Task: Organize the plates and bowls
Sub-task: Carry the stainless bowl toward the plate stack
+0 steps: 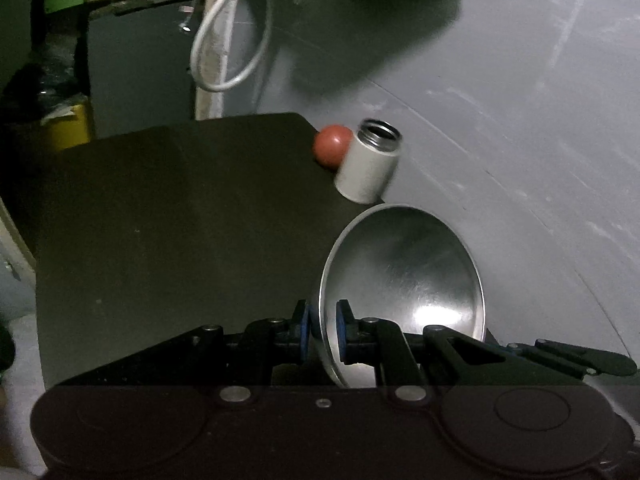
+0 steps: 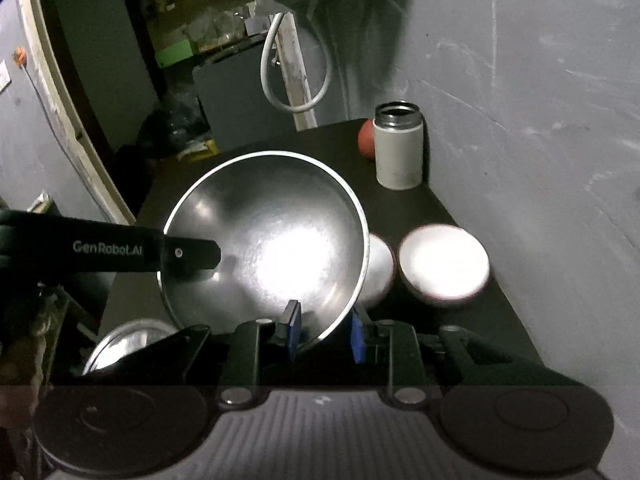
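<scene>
My left gripper (image 1: 324, 330) is shut on the rim of a steel bowl (image 1: 404, 280), which it holds tilted above the dark table (image 1: 180, 220). In the right wrist view the same steel bowl (image 2: 272, 244) fills the middle, and one of the left gripper's fingers (image 2: 192, 254) lies across its left rim. My right gripper (image 2: 326, 332) stands open with the bowl's near rim between its blue pads. A white bowl with a red rim (image 2: 444, 266) sits on the table to the right. A second white bowl (image 2: 380, 268) is half hidden behind the steel one. Another steel dish (image 2: 128, 340) lies at lower left.
An open white flask (image 2: 398, 148) and a red ball (image 2: 367, 140) stand at the table's far right corner, against the grey wall (image 2: 540, 120). A white cable loop (image 1: 228, 40) hangs beyond the table. A yellow container (image 1: 68, 128) sits past the left edge.
</scene>
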Available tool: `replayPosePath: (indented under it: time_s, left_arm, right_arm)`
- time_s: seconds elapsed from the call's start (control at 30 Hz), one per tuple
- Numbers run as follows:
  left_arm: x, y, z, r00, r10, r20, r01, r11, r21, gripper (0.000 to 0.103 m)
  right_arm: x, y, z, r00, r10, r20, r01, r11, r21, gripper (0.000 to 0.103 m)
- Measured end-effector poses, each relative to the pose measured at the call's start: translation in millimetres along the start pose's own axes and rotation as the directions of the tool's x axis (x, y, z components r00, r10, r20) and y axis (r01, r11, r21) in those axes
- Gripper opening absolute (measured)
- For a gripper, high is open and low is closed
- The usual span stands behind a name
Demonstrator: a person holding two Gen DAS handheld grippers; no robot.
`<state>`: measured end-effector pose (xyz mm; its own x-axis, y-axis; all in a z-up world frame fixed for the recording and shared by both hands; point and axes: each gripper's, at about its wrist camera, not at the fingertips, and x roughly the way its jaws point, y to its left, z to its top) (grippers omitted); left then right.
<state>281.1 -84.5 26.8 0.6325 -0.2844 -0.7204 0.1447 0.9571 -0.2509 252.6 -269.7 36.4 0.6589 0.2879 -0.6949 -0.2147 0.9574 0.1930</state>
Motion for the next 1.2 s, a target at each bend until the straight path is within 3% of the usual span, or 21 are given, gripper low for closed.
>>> replayPosePath:
  time_s: [0.5,0.83,1.2]
  left_arm:
    - [-17,-18,-72,0.977,-0.107,-0.186,0.135,0.981,0.143,0.015]
    - [-16,-12,-98,0.955,-0.087,-0.284,0.131,0.981,0.143,0.016]
    - [-11,-6,-110,0.939,-0.083,-0.335,0.134,0.982,0.132,0.017]
  right_arm:
    - [-61,8,-79,0.992,-0.098,-0.078,0.106,0.989,0.102,0.029]
    - [-64,18,-101,0.982,-0.104,-0.156,0.121,0.987,0.105,0.029]
    - [-57,23,-111,0.972,-0.103,-0.211,0.126,0.987,0.100,0.029]
